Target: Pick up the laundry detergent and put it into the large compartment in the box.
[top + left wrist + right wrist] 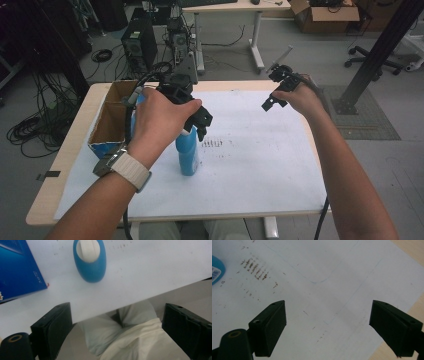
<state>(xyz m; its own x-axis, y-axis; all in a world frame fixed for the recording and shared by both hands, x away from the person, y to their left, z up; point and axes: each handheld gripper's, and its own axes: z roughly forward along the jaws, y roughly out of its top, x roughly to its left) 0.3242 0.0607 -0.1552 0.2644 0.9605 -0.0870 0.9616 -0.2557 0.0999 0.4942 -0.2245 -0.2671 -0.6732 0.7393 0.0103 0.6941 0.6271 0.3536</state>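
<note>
- White paper covers the wooden counter (75, 130), with cables, a computer tower and desks on the floor beyond it.
- A tall blue plastic bottle with a white cap (187, 150) stands upright on the paper, just beside an open cardboard box with blue sides (107, 125) at the counter's left.
- From the left claw's own camera the bottle (90, 262) appears from above, ahead of the jaws, and the box's blue wall (17, 272) lies beside it.
- The left claw (200, 122) hangs above the bottle's top with its jaws wide apart and nothing between them.
- The right claw (272, 100) is held well off to the right over bare paper (324, 277), also spread and empty.
- My reading: the step in hand is the approach to the bottle. Next the left claw needs to come down around the bottle's body and close squarely, so that it does not tip.
</note>
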